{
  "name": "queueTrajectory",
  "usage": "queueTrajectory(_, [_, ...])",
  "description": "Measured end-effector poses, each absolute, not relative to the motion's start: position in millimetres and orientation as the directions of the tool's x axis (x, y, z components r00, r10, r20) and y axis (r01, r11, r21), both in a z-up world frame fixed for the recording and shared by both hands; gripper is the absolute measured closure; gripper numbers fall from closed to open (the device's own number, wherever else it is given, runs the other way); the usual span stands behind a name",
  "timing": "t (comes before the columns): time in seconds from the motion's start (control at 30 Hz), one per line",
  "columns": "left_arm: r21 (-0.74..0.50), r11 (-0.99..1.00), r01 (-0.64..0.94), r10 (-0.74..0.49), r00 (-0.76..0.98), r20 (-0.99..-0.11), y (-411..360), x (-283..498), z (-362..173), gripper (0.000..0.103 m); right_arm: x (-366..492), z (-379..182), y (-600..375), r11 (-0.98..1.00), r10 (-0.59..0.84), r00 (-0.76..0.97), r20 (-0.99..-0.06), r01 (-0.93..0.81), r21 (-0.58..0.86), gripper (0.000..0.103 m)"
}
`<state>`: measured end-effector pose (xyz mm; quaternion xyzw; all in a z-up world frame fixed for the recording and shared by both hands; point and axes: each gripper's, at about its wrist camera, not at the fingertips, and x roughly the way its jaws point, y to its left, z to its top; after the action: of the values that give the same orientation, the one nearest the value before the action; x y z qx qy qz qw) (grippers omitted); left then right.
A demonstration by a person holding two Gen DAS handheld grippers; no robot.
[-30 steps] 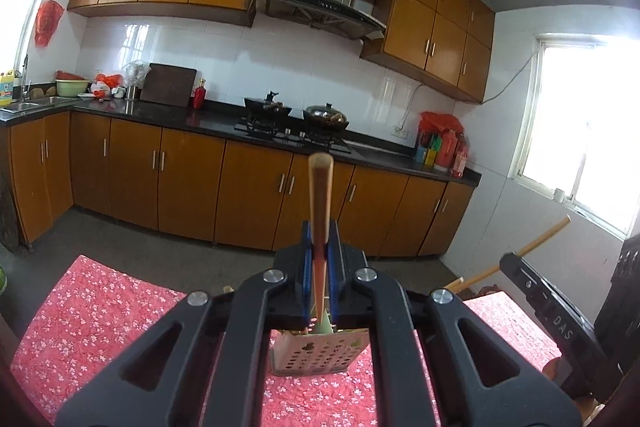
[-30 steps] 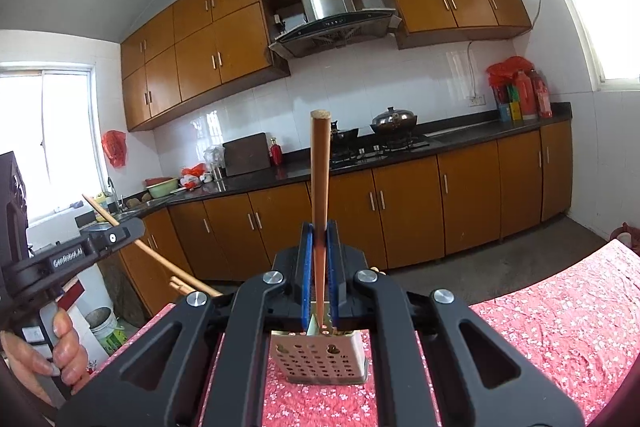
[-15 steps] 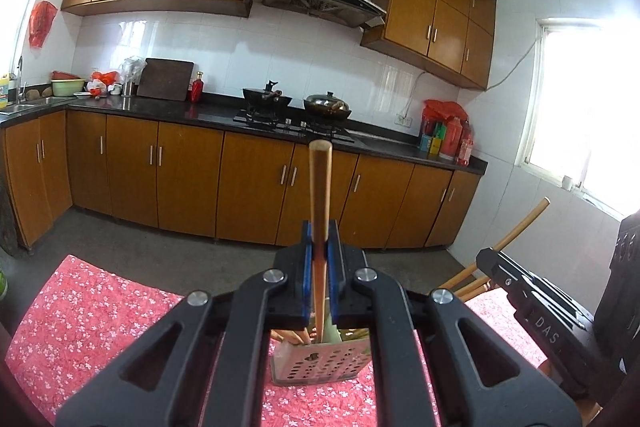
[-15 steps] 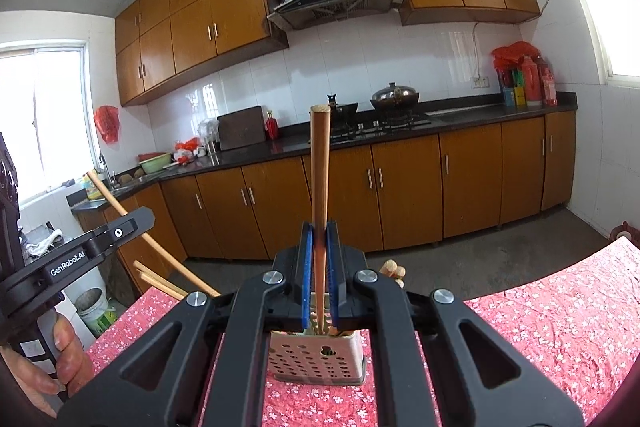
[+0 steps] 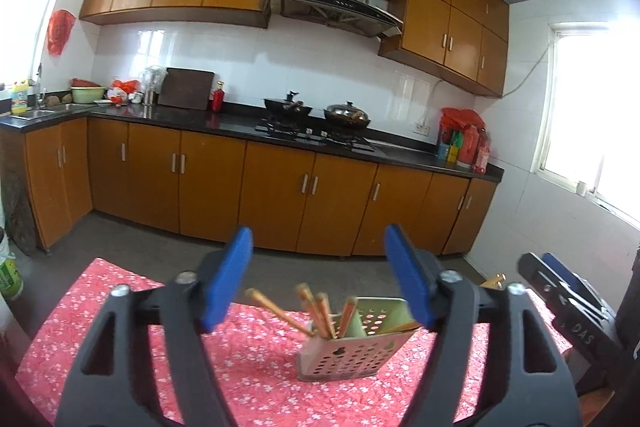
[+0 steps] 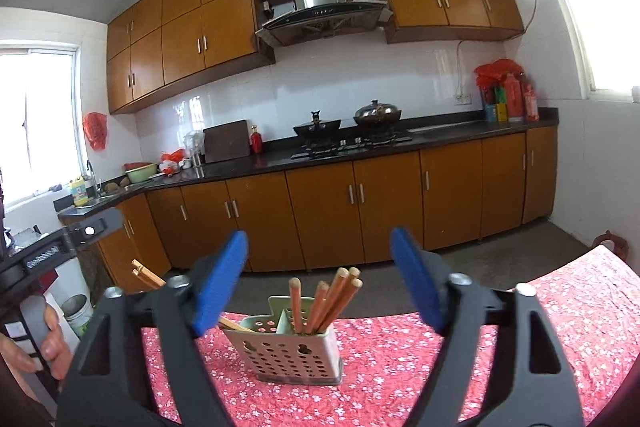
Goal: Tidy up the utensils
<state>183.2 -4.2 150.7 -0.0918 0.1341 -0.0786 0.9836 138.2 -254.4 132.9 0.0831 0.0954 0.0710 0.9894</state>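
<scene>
Both my grippers, left (image 5: 318, 281) and right (image 6: 320, 281), gape wide and empty just above the holder (image 6: 290, 351) on the cloth (image 6: 520, 355), chopsticks (image 6: 324, 301) standing inside, and a careless pull-away could clip those leaning sticks and tip it.

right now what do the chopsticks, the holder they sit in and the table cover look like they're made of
Chopsticks: probably wood or bamboo, matte tan-orange with pale cut ends.
Holder: likely plastic, though painted metal is possible; pale grey-green, smooth, with punched round holes and keyhole slots.
Table cover: seems printed fabric, red with small white flowers, slightly rumpled at the far edge.
</scene>
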Motion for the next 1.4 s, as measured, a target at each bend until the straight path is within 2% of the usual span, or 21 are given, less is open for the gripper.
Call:
queueTrajectory(0.03, [-0.196, 0.973, 0.125, -0.172, 0.954, -0.245, -1, 177, 151, 0.019, 135, 133, -255, 0.977, 0.150, 0.974, -0.171, -0.120, 0.173, 0.006])
queueTrajectory(0.07, [-0.185, 0.975, 0.121, -0.163, 0.958, -0.237, 3, 167, 150, 0.015, 131, 134, -256, 0.979, 0.143, 0.977, -0.161, -0.116, 0.168, 0.002])
queueTrajectory(0.13, [-0.160, 0.980, 0.115, -0.150, 0.963, -0.224, 7, 152, 149, 0.004, 119, 133, -255, 0.985, 0.115, 0.983, -0.145, -0.094, 0.147, 0.002])
queueTrajectory(0.4, [-0.025, 0.996, 0.081, -0.085, 0.969, -0.234, 11, 82, 116, 0.004, 83, 110, -242, 0.999, -0.021, 0.981, -0.192, 0.029, 0.041, 0.002])
queueTrajectory(0.53, [0.011, 0.999, 0.048, -0.044, 0.969, -0.244, 13, 54, 86, 0.004, 61, 89, -230, 0.999, -0.037, 0.979, -0.200, 0.037, -0.005, 0.002])
queueTrajectory(0.8, [-0.024, 0.999, 0.035, -0.041, 0.954, -0.298, 18, 30, 37, 0.004, 35, 38, -215, 1.000, -0.011, 0.964, -0.266, 0.003, -0.027, 0.002])
queueTrajectory(1.0, [-0.006, 1.000, 0.014, -0.015, 0.957, -0.291, 16, 20, 16, 0.004, 25, 8, -214, 1.000, 0.005, 0.942, -0.335, -0.009, -0.011, 0.002])
queueTrajectory(1.17, [0.035, 0.999, 0.019, -0.007, 0.949, -0.315, 8, 21, 4, 0.004, 23, -5, -215, 1.000, 0.004, 0.928, -0.373, -0.006, -0.003, 0.002])
queueTrajectory(1.4, [0.024, 0.999, 0.024, -0.014, 0.936, -0.351, 8, 23, -9, 0.004, 20, -8, -218, 1.000, 0.008, 0.923, -0.386, -0.006, 0.006, 0.002])
